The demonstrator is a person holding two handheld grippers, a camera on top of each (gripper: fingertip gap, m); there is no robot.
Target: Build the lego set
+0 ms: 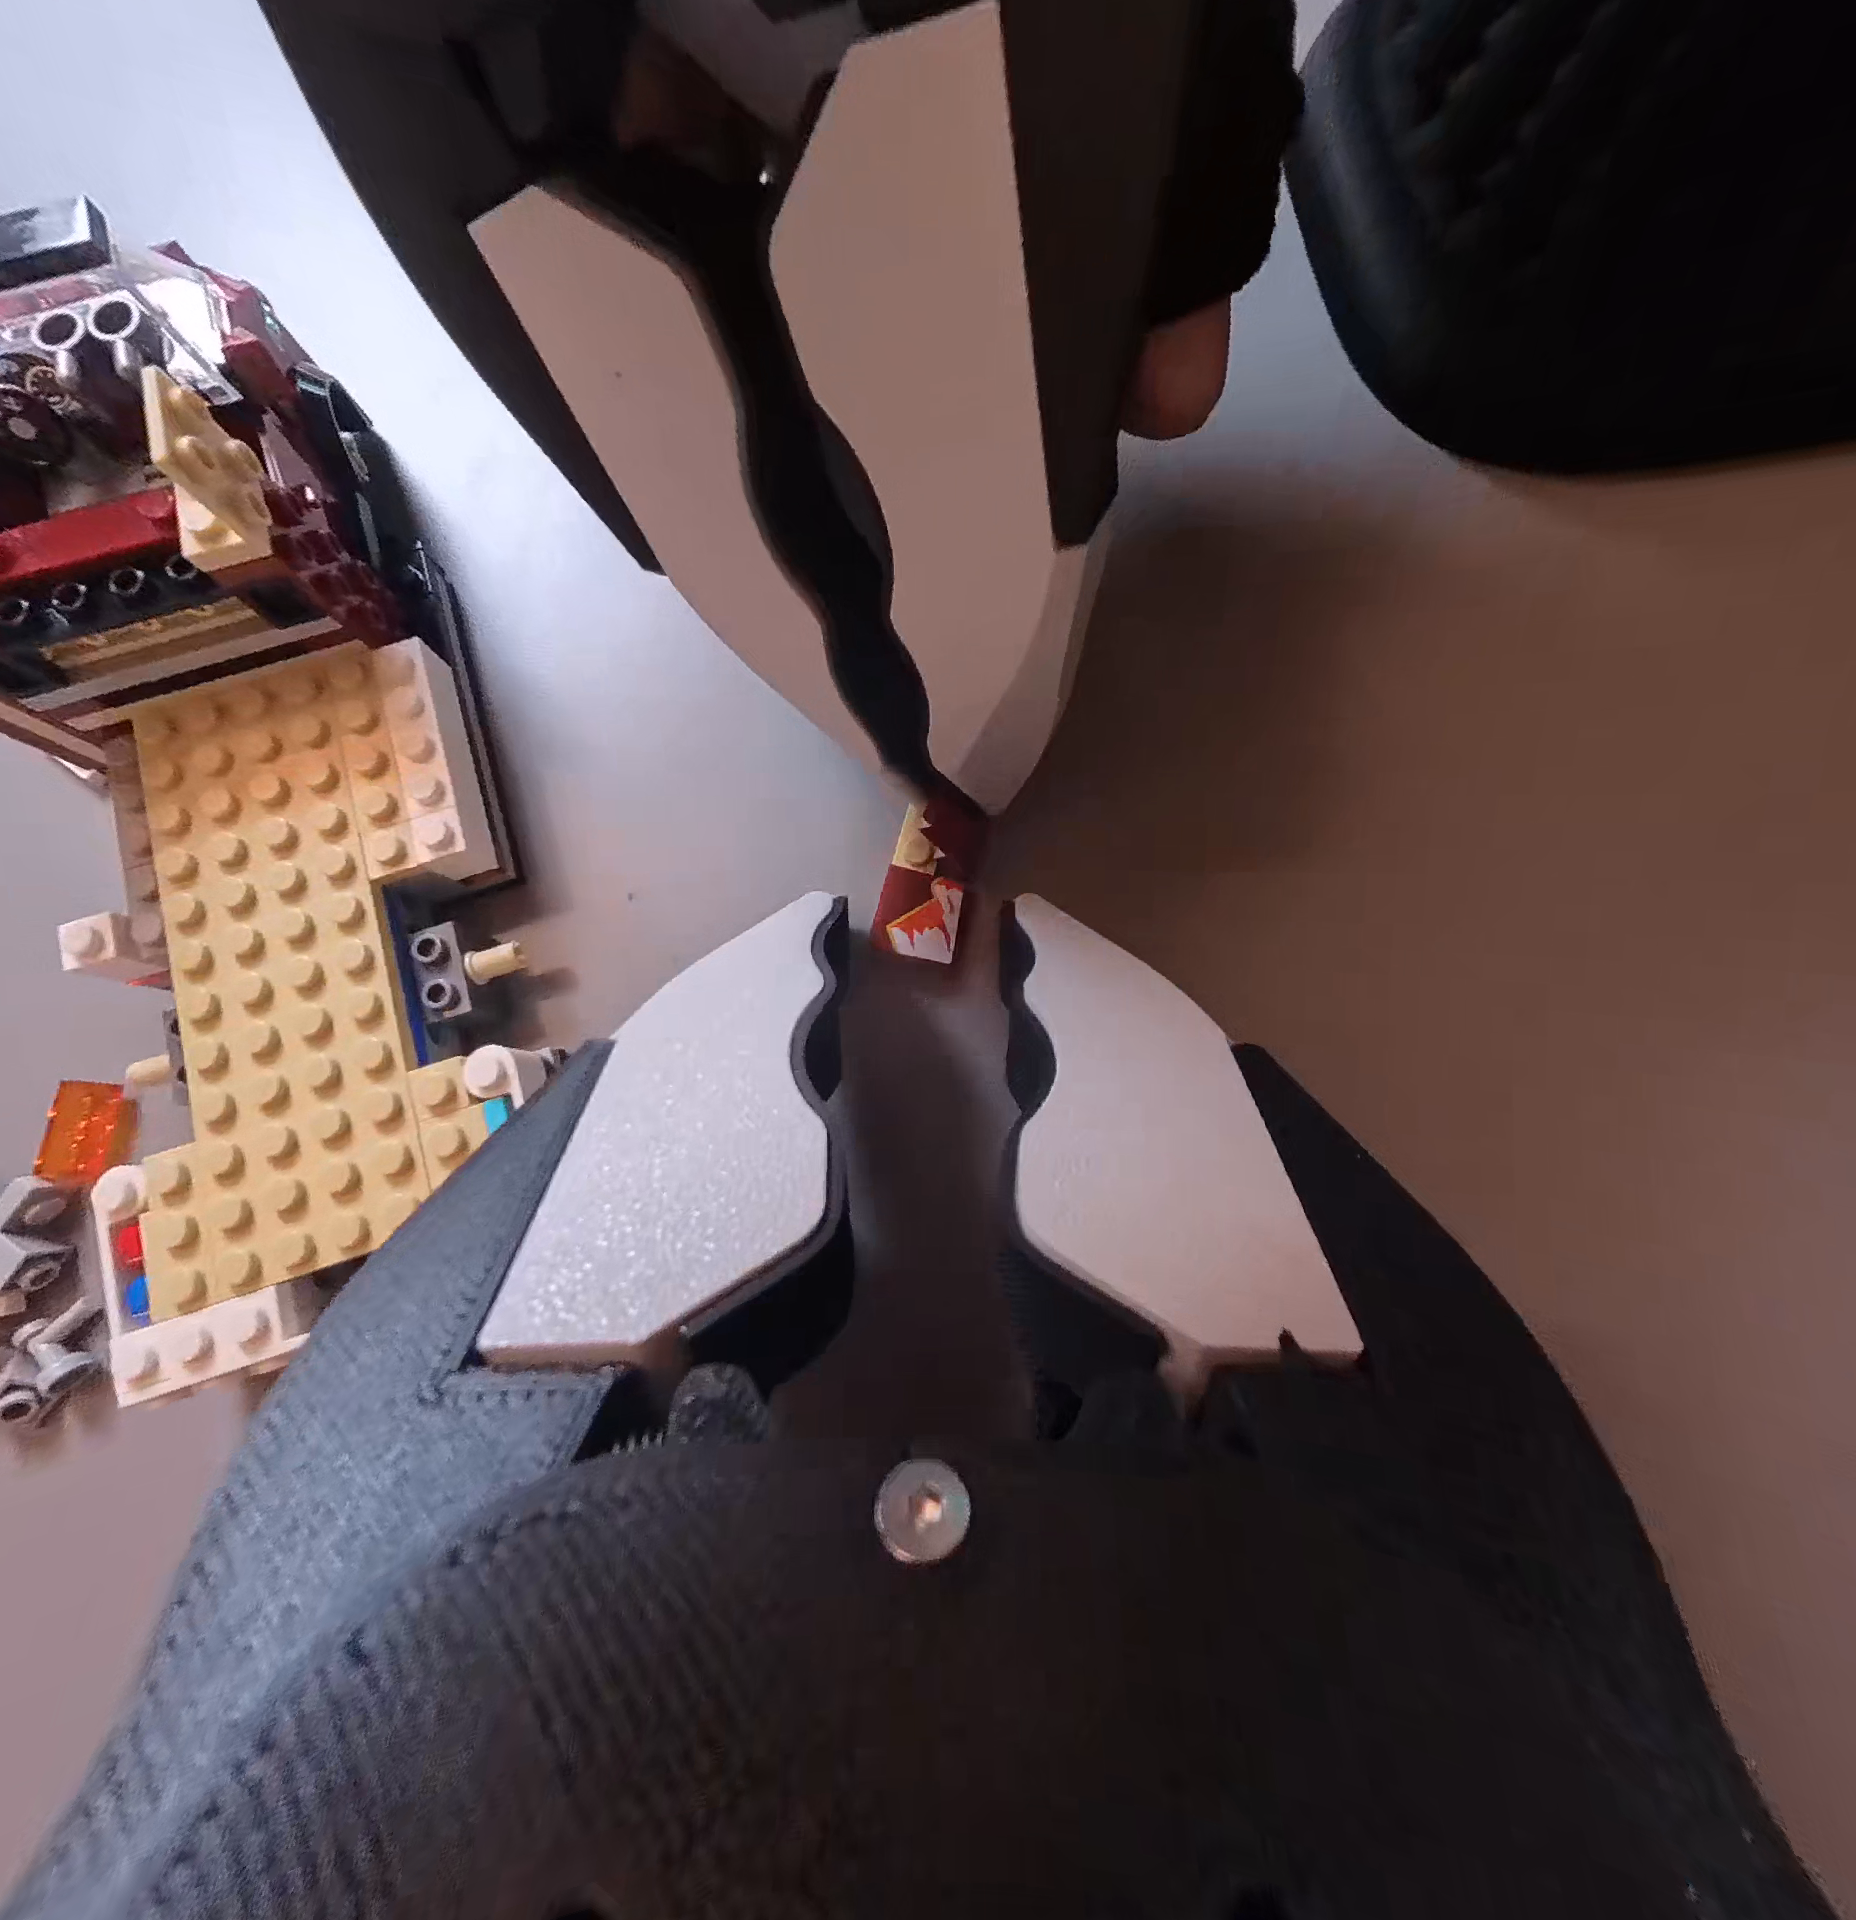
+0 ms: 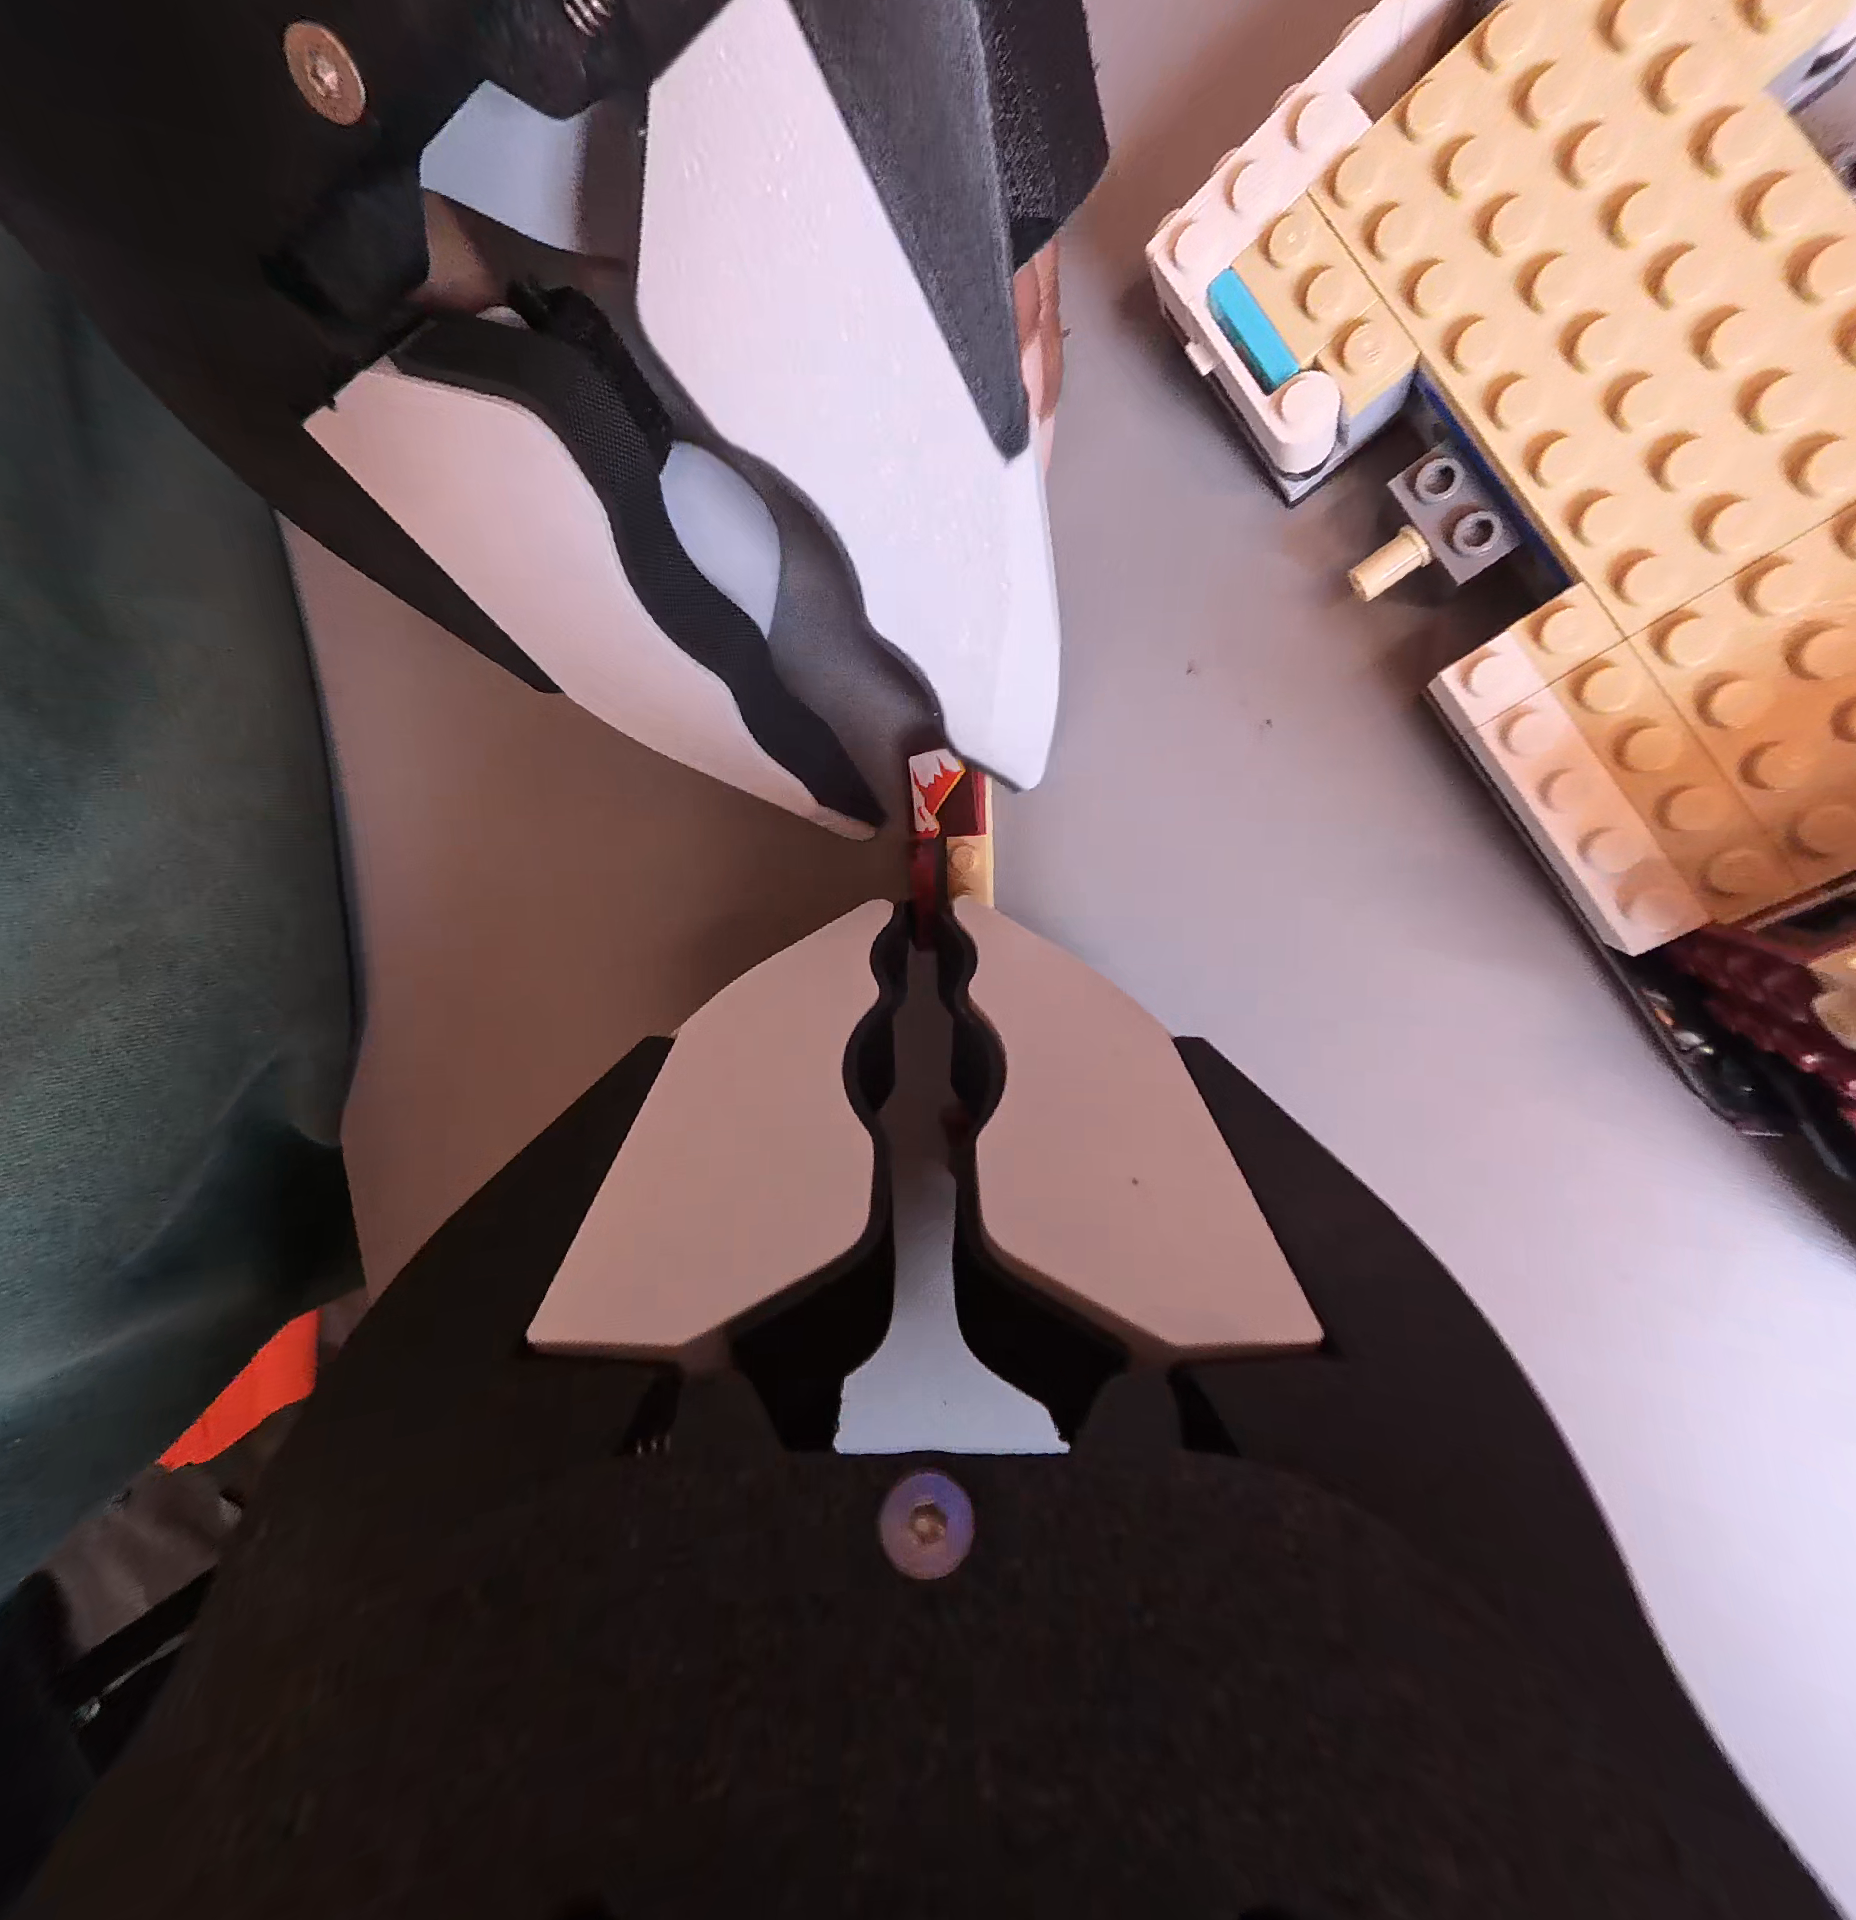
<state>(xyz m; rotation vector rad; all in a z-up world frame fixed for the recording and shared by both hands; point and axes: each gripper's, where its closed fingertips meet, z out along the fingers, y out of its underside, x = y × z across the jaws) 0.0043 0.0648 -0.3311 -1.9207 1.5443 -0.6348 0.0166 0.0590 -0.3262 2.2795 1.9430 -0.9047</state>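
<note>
Two grippers tip to tip, left gripper (image 1: 929, 909) parted around dark-red piece (image 1: 924, 925), right gripper (image 2: 929, 909) clamping it.

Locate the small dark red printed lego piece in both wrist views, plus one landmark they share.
Left wrist view: the dark red printed piece is at centre, between the two grippers' tips.
Right wrist view: the same piece is at centre, just above this gripper's tips.
Shared landmark: the tan studded plate, left edge in the former, upper right in the latter.
</note>
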